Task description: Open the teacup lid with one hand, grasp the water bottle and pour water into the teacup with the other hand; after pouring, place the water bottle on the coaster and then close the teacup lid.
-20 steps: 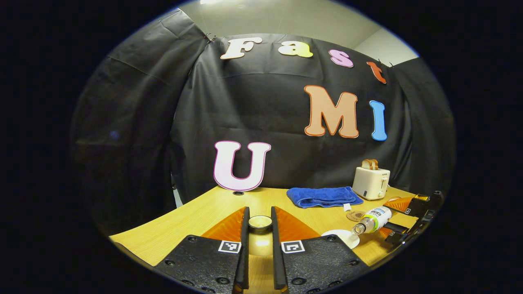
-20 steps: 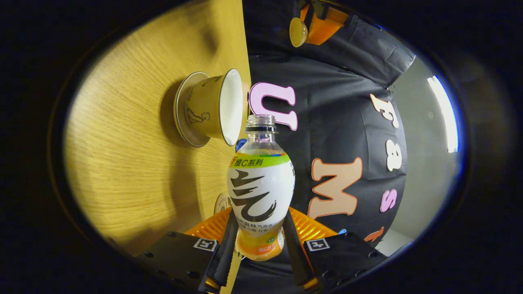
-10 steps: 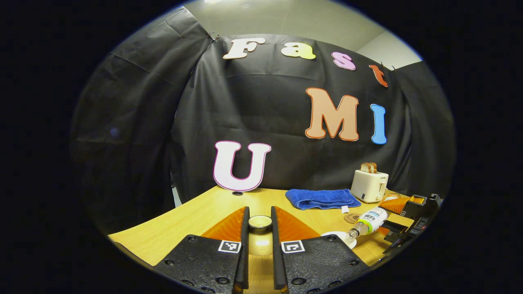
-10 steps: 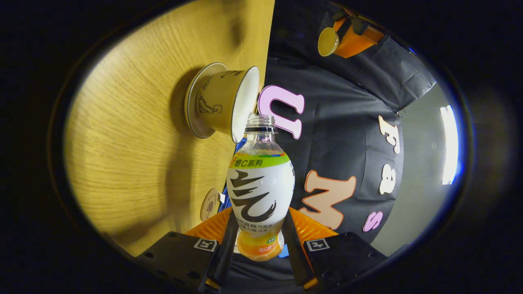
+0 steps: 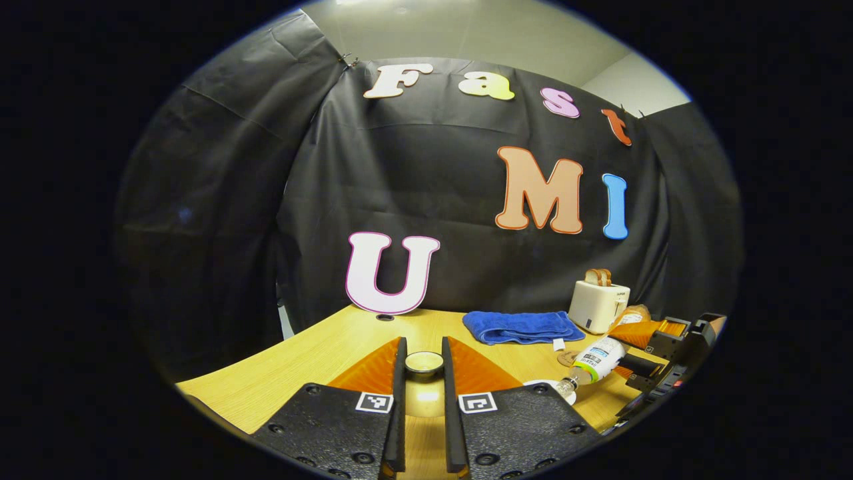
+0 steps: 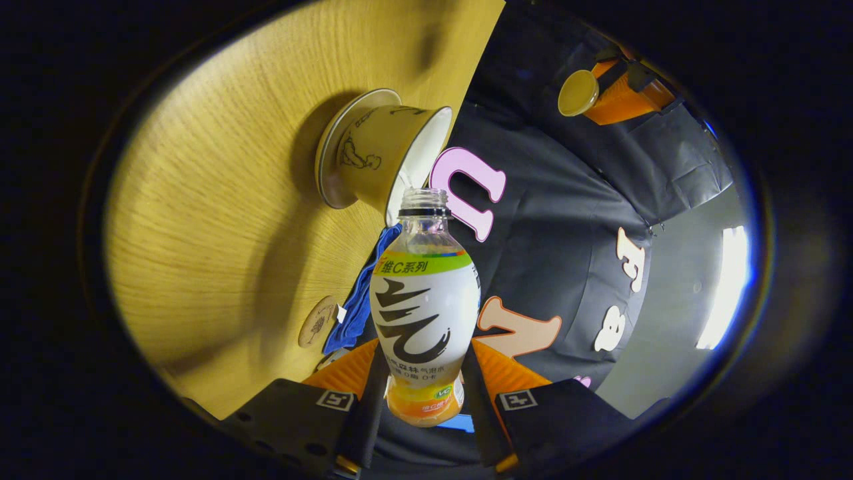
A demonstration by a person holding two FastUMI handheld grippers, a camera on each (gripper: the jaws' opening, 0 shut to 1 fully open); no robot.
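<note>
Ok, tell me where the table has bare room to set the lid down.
Bare wood lies left of the left hand-held gripper, toward the table edge. It's crowded to the right: blue towel, toaster, coaster, teacup, tilted bottle.

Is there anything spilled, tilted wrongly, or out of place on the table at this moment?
Nothing stands out. The water bottle is tipped with its mouth at the teacup rim, as pouring needs, and no spill shows on the table.
</note>
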